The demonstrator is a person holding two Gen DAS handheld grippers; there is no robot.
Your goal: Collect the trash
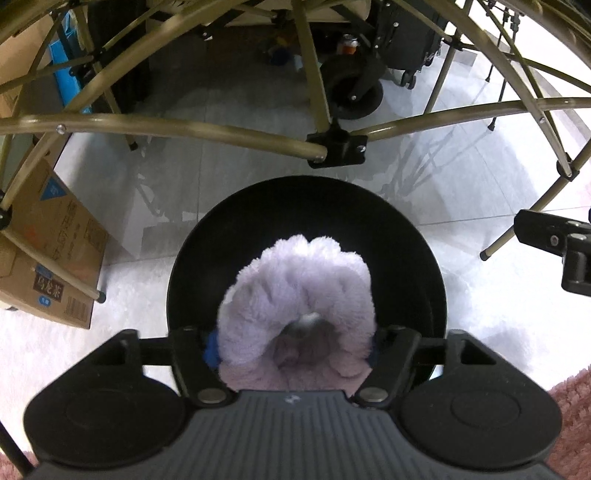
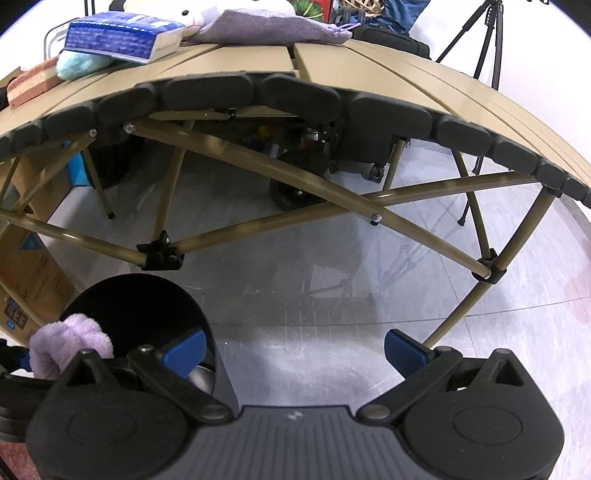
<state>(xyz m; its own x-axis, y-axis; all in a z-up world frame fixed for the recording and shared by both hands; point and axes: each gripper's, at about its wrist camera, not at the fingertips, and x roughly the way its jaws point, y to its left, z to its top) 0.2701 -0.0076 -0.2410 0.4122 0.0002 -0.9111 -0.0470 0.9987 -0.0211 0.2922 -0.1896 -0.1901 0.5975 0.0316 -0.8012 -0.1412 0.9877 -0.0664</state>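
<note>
A fluffy purple cloth [image 1: 295, 291] fills the gap between the fingers of my left gripper [image 1: 291, 350], which is shut on it; a blue pad [image 1: 210, 350] shows at its left side. Directly under it stands a round black bin [image 1: 306, 199] on the pale floor. In the right wrist view the same purple cloth [image 2: 66, 347] hangs over the near left rim of the bin [image 2: 129, 291]. My right gripper [image 2: 295, 350] is open just right of the bin, with only floor between its blue pads [image 2: 406, 350].
A folding table [image 2: 369, 66] with crossed olive legs [image 1: 184, 129] stands right behind the bin. On top lie a blue tissue pack [image 2: 122, 35], a purple towel [image 2: 273, 26] and a sponge [image 2: 33, 83]. Cardboard boxes [image 1: 48, 251] sit left, a wheeled cart [image 1: 354, 92] behind, a tripod [image 2: 484, 48] far right.
</note>
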